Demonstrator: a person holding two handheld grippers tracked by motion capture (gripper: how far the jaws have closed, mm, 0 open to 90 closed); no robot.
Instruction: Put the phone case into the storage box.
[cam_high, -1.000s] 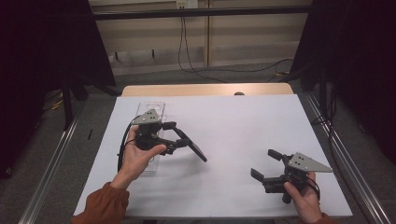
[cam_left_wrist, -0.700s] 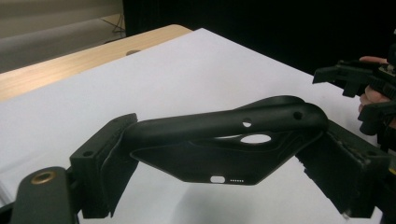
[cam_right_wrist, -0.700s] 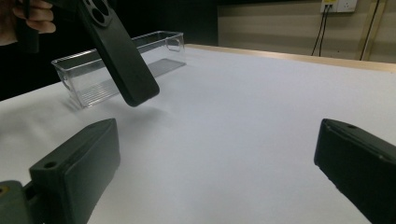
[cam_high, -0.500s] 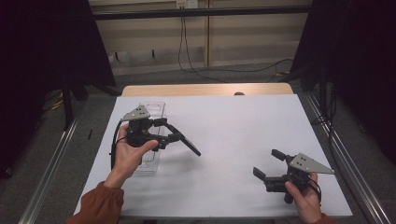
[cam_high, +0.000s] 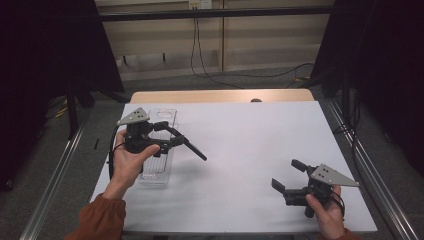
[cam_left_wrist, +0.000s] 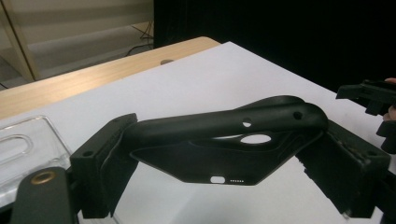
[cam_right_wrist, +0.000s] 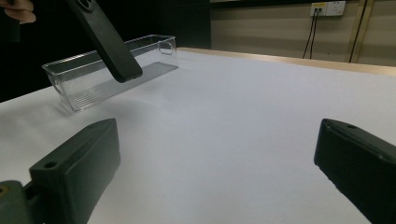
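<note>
The left gripper (cam_high: 172, 139) has drifted up and left across the last second, from centre-left of the high view to just over the clear tray (cam_high: 165, 116) at middle left, jaws clamped on a black phone case (cam_left_wrist: 233, 140). The case sticks out down-right of the gripper, lifted off the table, its free end past the tray's right wall; in the left gripper view it sits squeezed and bowed between the jaws. The right gripper (cam_high: 290, 175) has barely moved, low in the lower right of the high view, jaws apart and holding nothing. My read: the case is being carried toward the tray and isn't in it yet; it needs lining up lengthwise before release. Surface: white table top (cam_high: 260, 150), bare apart from the tray, with a wooden strip (cam_high: 220, 96) along its far edge. Room: dark curtains both sides, pale back wall with cables (cam_high: 200, 55) hanging from a socket at top centre, grey floor, metal rails beside the table.
</note>
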